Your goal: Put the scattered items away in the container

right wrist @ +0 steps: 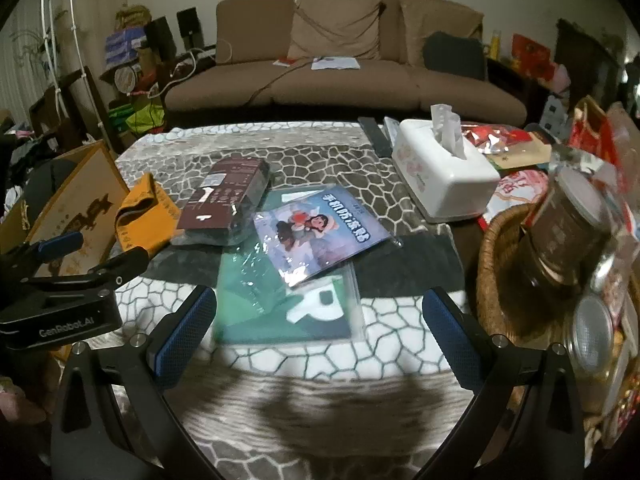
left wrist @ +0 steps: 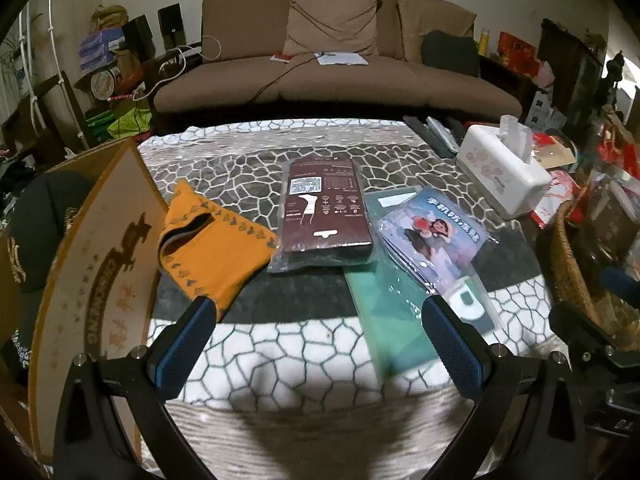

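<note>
Scattered orange knit sock (left wrist: 212,248), maroon packet (left wrist: 326,208) and green plastic sleeve (right wrist: 280,300) lie untouched on the surface, both claws (left wrist: 316,344) (right wrist: 316,340) apart, empty; next comes closing on one for the cardboard box (left wrist: 92,264).

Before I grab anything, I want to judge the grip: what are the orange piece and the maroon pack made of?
Orange piece: looks like soft matte fabric; it lies limp and creased. Maroon pack: printed card in a glossy clear plastic sleeve, probably slippery.

Glossy plastic packets (left wrist: 326,216), woven wicker basket (right wrist: 496,272)
</note>
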The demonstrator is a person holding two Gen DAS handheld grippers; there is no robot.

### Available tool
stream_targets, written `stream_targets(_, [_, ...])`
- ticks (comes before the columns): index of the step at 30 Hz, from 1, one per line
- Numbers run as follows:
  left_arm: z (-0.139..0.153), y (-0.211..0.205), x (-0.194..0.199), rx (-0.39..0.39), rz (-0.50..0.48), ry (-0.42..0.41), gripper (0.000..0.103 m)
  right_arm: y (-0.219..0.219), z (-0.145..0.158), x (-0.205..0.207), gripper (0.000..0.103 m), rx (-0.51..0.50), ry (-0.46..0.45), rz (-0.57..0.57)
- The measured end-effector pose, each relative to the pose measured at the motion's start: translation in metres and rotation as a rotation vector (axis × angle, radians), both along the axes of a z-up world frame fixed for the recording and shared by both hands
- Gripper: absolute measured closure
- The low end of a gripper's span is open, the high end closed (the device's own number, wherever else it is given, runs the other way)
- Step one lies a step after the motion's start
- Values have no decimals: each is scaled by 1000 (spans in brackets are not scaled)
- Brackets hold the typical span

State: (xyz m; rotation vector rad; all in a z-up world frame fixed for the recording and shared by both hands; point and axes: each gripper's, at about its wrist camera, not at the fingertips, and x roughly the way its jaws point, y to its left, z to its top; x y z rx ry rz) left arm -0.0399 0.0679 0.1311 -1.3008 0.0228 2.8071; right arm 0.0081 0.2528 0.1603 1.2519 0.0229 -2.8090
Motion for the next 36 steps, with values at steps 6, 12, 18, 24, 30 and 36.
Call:
stream_targets(6, [-7, 10, -26, 6, 8, -9, 0, 9, -5, -30, 0, 22, -5, 18])
stream_targets(12, [-24, 26, -49, 6, -4, -39, 0, 27, -21, -61, 0, 13, -34, 24])
stream_targets(18, [-50, 36, -67, -12, -8, -67, 0, 36, -46, -91, 0, 66, -67, 56])
stream_targets(24, [-65, 43, -78, -9, -6, -85, 0, 33, -65, -110, 0, 104, -86, 101])
stream_targets(30, [-78, 42, -85, 19, 17, -108, 0, 36, -80, -122, 1, 85, -102, 135])
stream_targets(36, [-85, 42, -90, 35, 40, -123, 0, 37, -90, -131, 3, 41, -124, 168])
